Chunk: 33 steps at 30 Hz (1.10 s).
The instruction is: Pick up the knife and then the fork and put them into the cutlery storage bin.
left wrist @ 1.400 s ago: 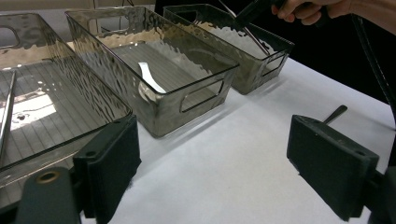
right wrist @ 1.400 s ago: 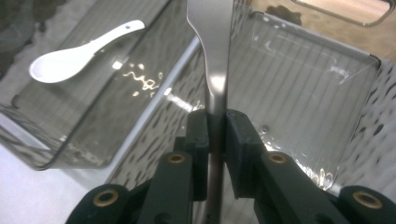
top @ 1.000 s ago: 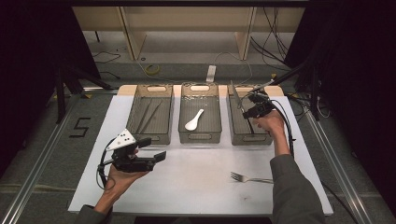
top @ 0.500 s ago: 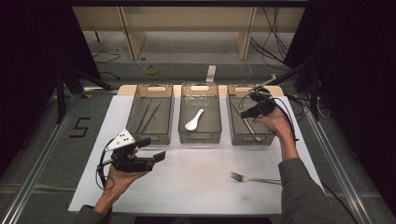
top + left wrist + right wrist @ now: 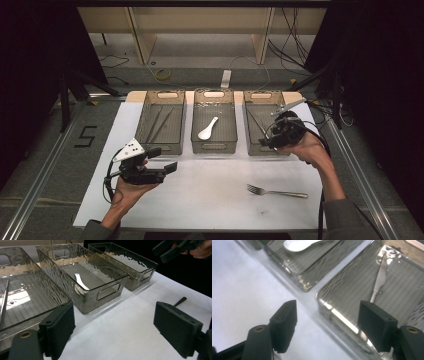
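Three clear bins (image 5: 213, 144) are counted along the far edge of the counter (image 5: 210, 200); one white spoon (image 5: 207, 129), one knife (image 5: 380, 281), one fork (image 5: 276, 191) and two chopsticks (image 5: 159, 124) are counted, and two hand-held grippers (image 5: 167, 160) are held

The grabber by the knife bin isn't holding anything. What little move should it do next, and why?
Probably swing the right gripper back toward the fork. Its jaws are open and empty above the right bin, where a knife already lies. The fork is the one piece of cutlery lying loose on the white table, on that gripper's side.
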Tool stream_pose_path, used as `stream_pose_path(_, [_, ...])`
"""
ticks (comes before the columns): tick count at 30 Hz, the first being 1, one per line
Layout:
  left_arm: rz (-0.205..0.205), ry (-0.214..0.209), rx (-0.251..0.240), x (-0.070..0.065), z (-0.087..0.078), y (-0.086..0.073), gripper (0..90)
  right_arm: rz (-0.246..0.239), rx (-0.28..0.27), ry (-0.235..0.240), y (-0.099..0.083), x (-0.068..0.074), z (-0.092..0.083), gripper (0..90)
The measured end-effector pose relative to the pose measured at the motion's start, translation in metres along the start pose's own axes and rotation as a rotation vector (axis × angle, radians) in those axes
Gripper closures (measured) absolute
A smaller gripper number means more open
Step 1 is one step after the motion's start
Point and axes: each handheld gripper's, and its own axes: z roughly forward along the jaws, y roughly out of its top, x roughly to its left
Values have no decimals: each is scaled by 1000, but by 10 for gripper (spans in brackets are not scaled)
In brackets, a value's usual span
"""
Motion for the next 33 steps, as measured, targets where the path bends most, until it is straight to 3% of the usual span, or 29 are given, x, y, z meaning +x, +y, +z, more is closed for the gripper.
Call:
stream_pose_path(7, [-3, 0, -1, 0, 0, 0, 167, -19, -29, 21, -25, 17, -1, 284])
stream_pose_path(17, [2, -4, 0, 0, 0, 0, 166, -74, 57, 52, -46, 31, -1, 284])
stream_pose_path(33, [1, -2, -2, 0, -1, 0, 165, -79, 173, 60, -78, 34, 7, 268])
